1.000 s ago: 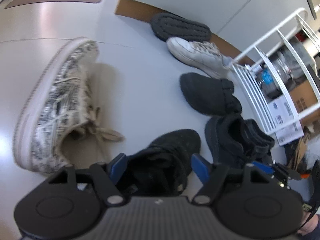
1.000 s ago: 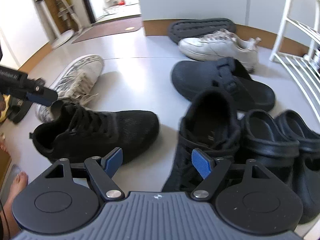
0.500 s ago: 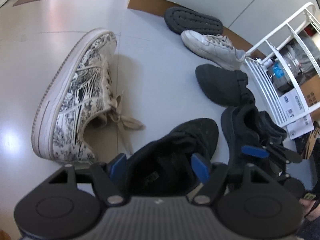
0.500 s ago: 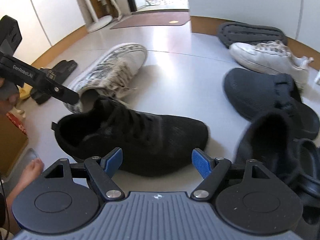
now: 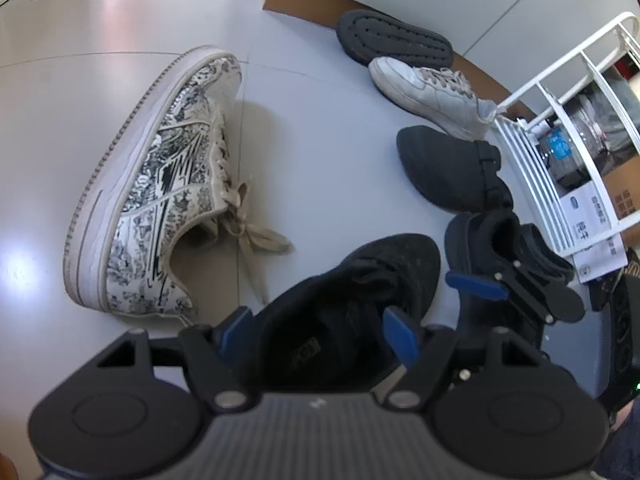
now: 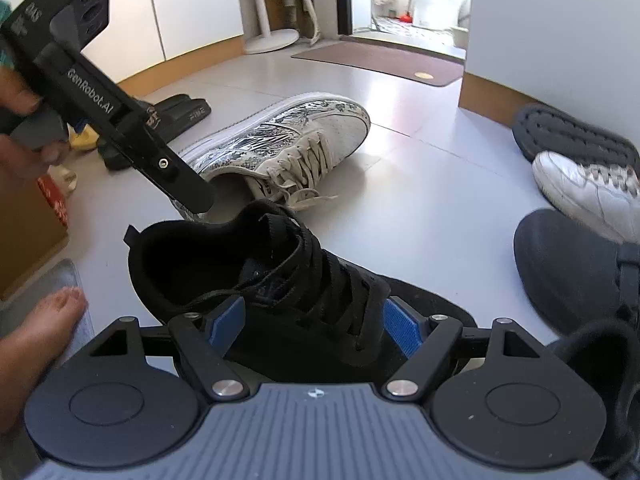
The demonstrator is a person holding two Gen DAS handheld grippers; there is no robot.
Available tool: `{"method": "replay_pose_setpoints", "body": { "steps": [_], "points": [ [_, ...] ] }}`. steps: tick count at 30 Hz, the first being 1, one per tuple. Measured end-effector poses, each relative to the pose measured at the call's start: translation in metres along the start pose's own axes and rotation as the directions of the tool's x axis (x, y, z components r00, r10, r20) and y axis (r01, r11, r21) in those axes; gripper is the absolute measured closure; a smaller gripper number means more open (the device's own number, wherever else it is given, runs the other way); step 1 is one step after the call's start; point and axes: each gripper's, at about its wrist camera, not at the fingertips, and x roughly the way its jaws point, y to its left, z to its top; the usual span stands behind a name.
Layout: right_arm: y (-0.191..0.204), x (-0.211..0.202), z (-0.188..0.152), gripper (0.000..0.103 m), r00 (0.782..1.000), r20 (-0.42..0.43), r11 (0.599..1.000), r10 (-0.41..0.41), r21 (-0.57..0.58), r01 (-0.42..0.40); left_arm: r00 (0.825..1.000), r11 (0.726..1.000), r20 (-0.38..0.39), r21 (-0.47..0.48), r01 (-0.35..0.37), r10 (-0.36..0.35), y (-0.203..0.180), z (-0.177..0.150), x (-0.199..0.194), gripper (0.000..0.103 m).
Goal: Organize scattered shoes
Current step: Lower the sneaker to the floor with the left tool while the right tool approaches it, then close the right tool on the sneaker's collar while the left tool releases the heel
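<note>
The left gripper hangs over the heel opening of the black lace-up sneaker, its blue pads spread wide to either side of the collar; whether either pad touches the fabric is hard to tell, because the gripper body covers the heel. The right gripper is likewise spread apart, one pad on each side of the same sneaker's laced midfoot, and its housing cuts off the near side of the shoe, so contact cannot be confirmed there either. The sneaker stands upright on the pale floor, toe pointing toward the white wire rack. Just beside it to the left lies the patterned white sneaker, tipped onto its side with loose laces trailing. Farther back, a white sneaker sits against an upturned dark sole by the wall, and a dark clog rests near the rack. More black shoes crowd at the rack's foot, partly hidden by the right gripper's finger. A bare foot shows at the right camera's left edge, cropped.
</note>
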Motion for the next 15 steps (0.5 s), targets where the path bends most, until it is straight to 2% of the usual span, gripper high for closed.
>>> {"method": "replay_pose_setpoints", "body": {
  "steps": [8,15],
  "points": [
    [0.0016,-0.0030,-0.0033,0.030,1.000,0.021,0.999,0.001,-0.042,0.000,1.000,1.000,0.011,-0.019,0.023,-0.023,0.0026,0.0029,-0.0022,0.028],
    [0.0041,-0.0044,-0.0075,0.031,0.999,0.001,0.997,0.035,-0.070,-0.035,1.000,0.999,0.008,-0.038,0.021,-0.021,0.0059,0.0018,-0.0014,0.028]
  ]
}}
